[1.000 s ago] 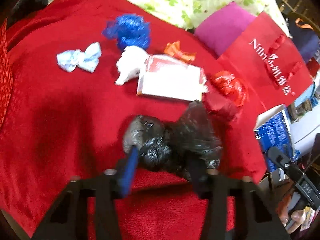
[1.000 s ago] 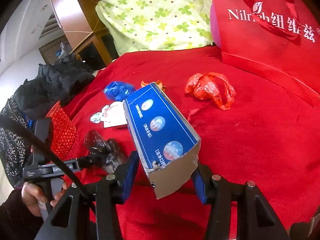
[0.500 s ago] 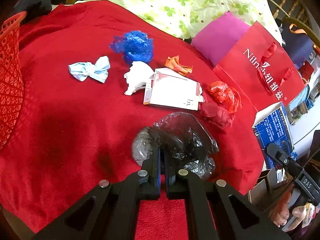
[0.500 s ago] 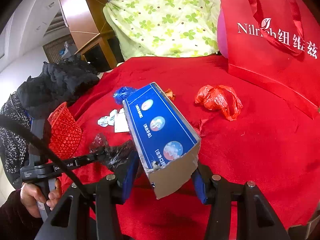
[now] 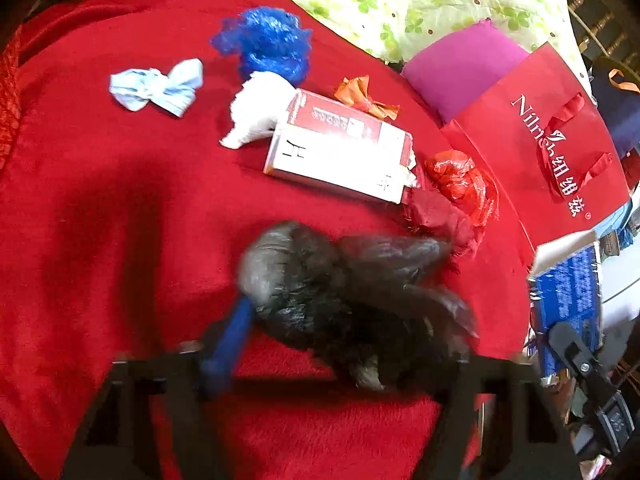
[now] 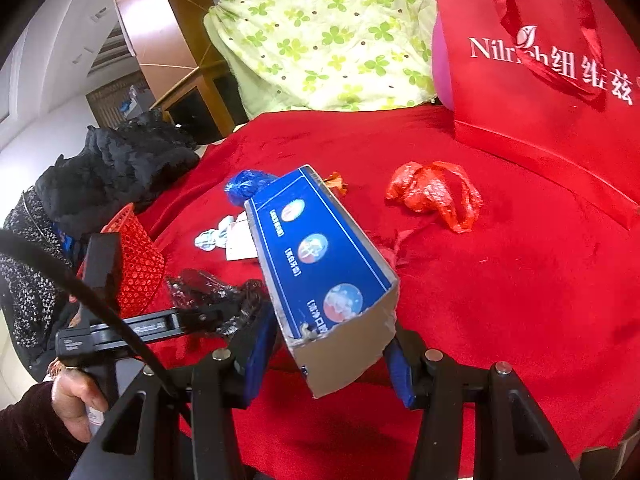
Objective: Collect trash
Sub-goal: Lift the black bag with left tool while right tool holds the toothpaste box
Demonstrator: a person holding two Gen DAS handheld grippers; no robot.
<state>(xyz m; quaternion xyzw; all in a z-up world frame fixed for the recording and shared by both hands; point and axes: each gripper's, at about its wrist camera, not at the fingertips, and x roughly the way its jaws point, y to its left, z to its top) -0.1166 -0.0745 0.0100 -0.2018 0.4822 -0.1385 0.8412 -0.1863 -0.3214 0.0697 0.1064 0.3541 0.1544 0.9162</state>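
Red blanket [image 5: 100, 208]: the largest item, carrying all the litter ahead of both pairs of fingers. Red gift bag [image 6: 552, 92]: stood upright, far ahead and to the right of the right fingers; probably not trash. Red mesh basket [image 6: 136, 256]: ahead and to the left of the right fingers, just beyond the left gripper's tips in that view; judged the likely bin. Blue carton [image 6: 320, 248]: clamped by its grey open end in the right gripper [image 6: 328, 354], the body jutting forward and upward, clear of the blanket. Black plastic bag [image 5: 344, 296]: crumpled and blurred, lying between the fingers of the left gripper [image 5: 348, 336], which stood spread wide and were not pinching it; whether a pad touched it could not be told. Handling advice: the film is limp and slippery, so the fingers should centre on the thickest bunch, press down to the blanket and close fully before lifting. White-and-red flat box [image 5: 340, 156], blue crinkled wad [image 5: 268, 40], red plastic scrap [image 5: 460, 184], white tissue [image 5: 256, 112], pale blue wrapper [image 5: 160, 86], orange wrapper [image 5: 364, 96]: all lay well ahead of the left fingers, not yet collected.
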